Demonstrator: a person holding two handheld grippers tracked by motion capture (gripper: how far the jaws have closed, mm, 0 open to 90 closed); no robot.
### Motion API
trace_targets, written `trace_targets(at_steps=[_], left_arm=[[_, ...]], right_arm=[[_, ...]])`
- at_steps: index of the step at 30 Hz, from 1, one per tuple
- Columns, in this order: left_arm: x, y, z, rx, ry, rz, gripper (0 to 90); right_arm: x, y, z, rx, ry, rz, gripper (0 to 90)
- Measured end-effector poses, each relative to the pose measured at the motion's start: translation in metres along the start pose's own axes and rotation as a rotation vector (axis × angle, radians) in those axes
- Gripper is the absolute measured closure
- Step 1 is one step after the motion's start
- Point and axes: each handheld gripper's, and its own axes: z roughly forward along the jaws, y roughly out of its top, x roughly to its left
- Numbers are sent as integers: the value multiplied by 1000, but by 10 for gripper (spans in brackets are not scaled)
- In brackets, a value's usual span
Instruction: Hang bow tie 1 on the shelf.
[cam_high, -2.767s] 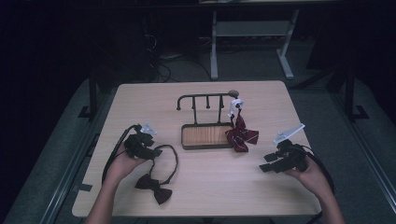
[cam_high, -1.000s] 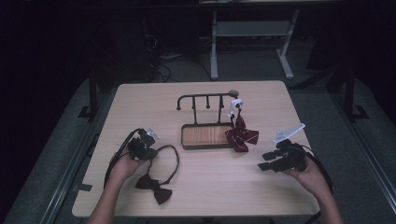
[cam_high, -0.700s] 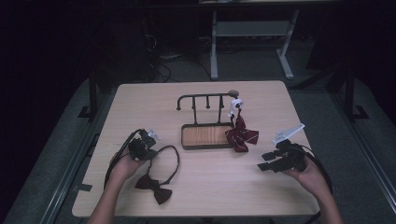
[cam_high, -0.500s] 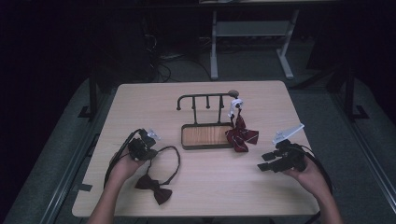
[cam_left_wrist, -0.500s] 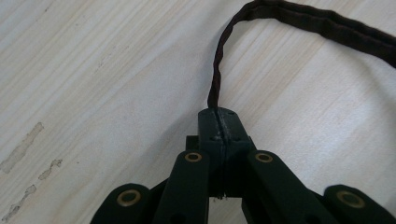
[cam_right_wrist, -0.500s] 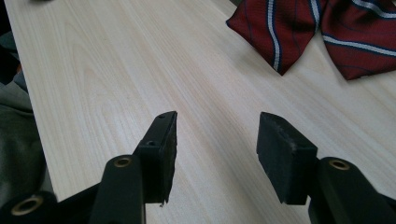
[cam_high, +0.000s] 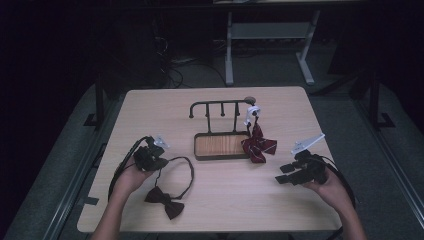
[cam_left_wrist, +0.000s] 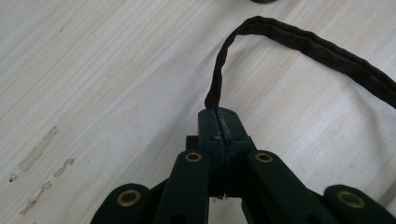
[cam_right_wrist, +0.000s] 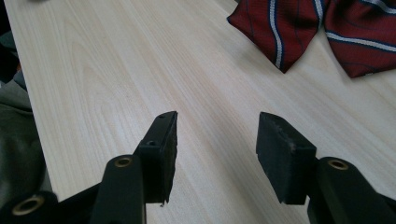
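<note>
left gripper (cam_left_wrist: 219, 122) pinching strap (cam_left_wrist: 299, 44) — right gripper (cam_right_wrist: 215, 140) agape

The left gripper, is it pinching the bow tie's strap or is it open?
Shut. In the left gripper view, the left gripper has its jaws pressed together on the dark strap, which loops up off the table.

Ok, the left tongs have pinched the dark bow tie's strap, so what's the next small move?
Probably lift the strap off the table toward the rack. The left tongs are shut on it, the bow lies flat, and the rack's left pegs look free.
</note>
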Motion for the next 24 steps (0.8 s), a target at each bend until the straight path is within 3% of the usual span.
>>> trace_targets(at_steps=[16,24], left_arm=[[-4,-1,-16,-14,-32,11,898],[-2,3,-34,-4,-40,40,898]], right_arm=[[-2,0,0,8,4,8,480],[-3,1,-3,-6,3,10,481]])
